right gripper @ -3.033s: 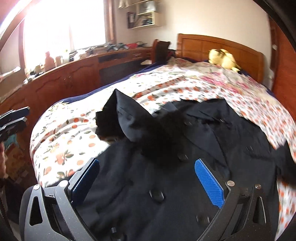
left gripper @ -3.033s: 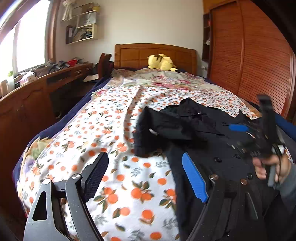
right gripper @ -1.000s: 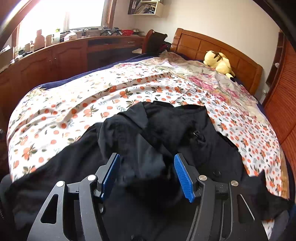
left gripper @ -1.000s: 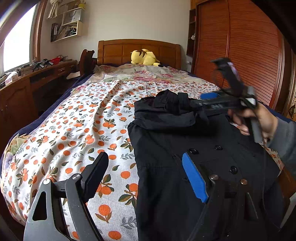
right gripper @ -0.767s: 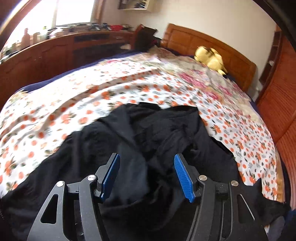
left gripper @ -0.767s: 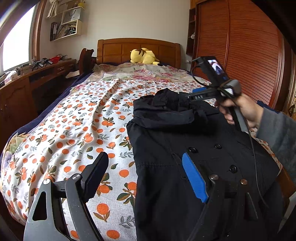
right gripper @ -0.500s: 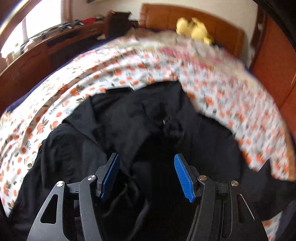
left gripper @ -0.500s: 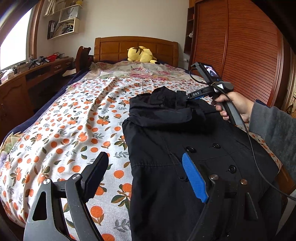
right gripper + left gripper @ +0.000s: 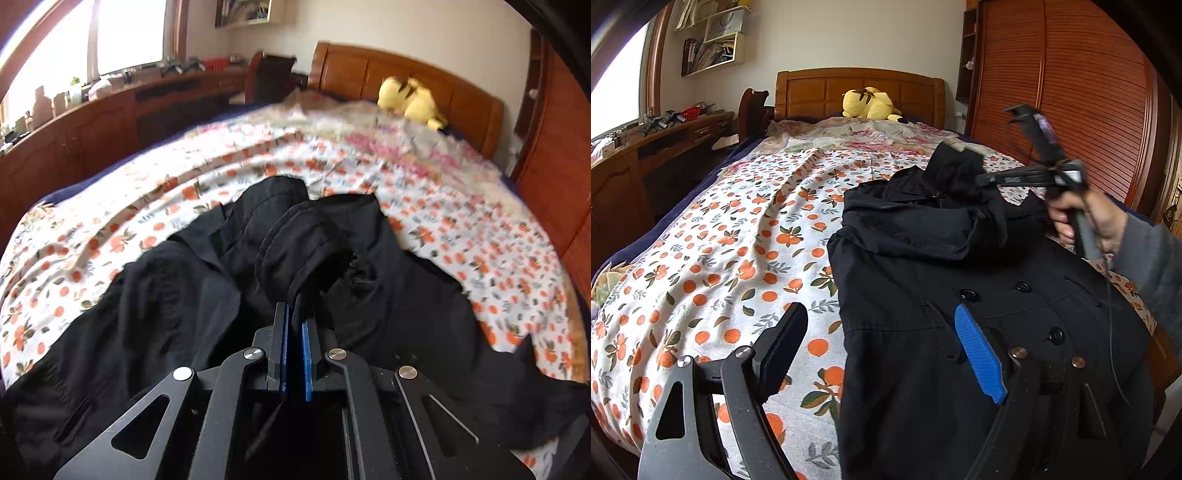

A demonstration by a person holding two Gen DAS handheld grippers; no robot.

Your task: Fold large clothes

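On the bedspread [image 9: 738, 229] at your nine o'clock, your left gripper [image 9: 882, 354] hovers with its jaws spread wide, holding nothing, its blue pad over the black coat [image 9: 923, 295]. The coat lies along the bed's right half, collar toward twelve o'clock. At two o'clock, your right gripper [image 9: 293, 328] is pinched tight on a raised fold near the coat's collar.

Left gripper [image 9: 882, 350]: black frame, blue ribbed pads, silver screws. Right gripper [image 9: 294, 325]: same build, thin black cable. Right hand [image 9: 1089, 221]: bare skin, grey sleeve.
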